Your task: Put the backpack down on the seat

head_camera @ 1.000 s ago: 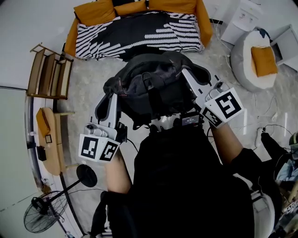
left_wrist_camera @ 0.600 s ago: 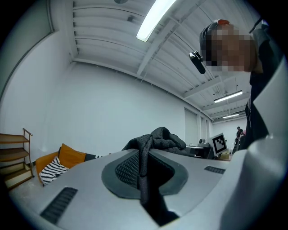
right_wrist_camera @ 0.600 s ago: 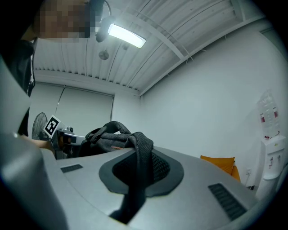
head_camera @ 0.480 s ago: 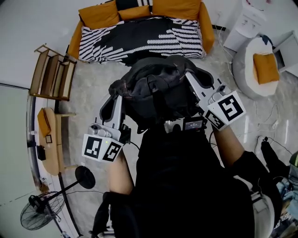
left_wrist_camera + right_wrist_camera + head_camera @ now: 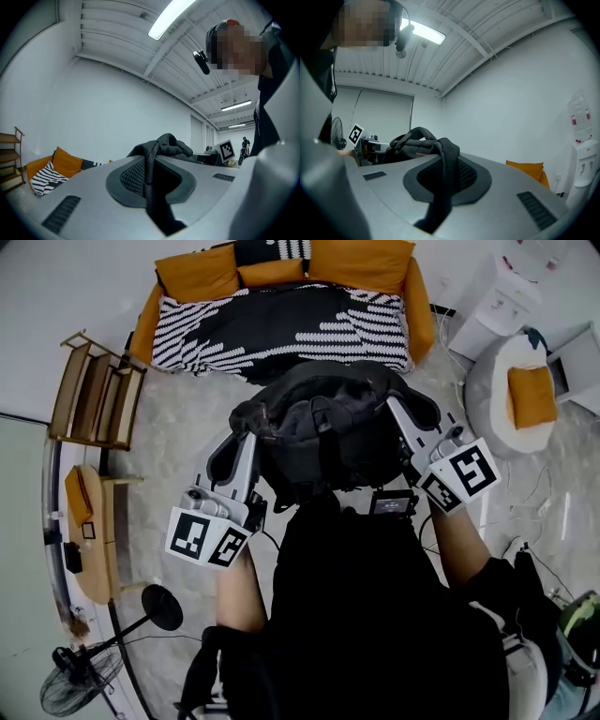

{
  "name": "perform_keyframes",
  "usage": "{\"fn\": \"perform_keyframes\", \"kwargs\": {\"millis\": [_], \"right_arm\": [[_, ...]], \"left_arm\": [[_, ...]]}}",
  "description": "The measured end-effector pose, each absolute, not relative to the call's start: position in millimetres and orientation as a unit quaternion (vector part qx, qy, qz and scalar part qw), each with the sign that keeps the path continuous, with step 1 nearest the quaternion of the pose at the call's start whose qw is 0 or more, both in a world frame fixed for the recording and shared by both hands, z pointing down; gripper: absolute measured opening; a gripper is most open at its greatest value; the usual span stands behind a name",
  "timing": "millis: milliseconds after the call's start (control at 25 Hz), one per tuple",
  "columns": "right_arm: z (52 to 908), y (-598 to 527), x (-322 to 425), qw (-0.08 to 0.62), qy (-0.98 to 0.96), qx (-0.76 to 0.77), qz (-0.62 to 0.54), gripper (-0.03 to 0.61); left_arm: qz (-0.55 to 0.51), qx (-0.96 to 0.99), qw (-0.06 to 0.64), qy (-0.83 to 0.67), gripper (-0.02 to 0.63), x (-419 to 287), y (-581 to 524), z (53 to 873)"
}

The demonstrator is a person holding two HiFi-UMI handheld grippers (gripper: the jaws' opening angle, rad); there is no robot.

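The striped seat (image 5: 281,324) lies ahead of both grippers, the backpack (image 5: 328,432) hangs between the left gripper (image 5: 246,440) and right gripper (image 5: 401,416), each clenched on a mesh strap (image 5: 149,171); mid-carry, I judge, with reaching forward and lowering next.

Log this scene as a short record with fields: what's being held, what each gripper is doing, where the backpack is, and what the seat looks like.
item: dark grey backpack
left gripper: shut on a mesh strap of the backpack
right gripper: shut on a mesh strap of the backpack
backpack position: held up in front of the person, not resting on the seat
seat: sofa ahead, with orange cushions and a black-and-white blanket
task status: backpack not yet put down
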State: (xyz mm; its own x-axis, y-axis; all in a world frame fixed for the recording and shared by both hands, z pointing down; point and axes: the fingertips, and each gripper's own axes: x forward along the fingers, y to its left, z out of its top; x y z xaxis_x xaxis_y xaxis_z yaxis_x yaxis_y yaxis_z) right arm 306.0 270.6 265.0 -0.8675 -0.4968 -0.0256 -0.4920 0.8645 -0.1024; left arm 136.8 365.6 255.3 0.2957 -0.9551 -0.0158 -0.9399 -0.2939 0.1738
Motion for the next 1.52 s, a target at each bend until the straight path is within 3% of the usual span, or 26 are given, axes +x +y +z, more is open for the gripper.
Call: {"fn": "perform_keyframes", "kwargs": {"millis": [1520], "right_arm": [[282, 23, 129, 0.021, 0.966, -0.243, -0.085, 0.044]], "left_arm": [[-0.055, 0.811, 0.07, -0.578, 0.044, -37, 123, 264]]}}
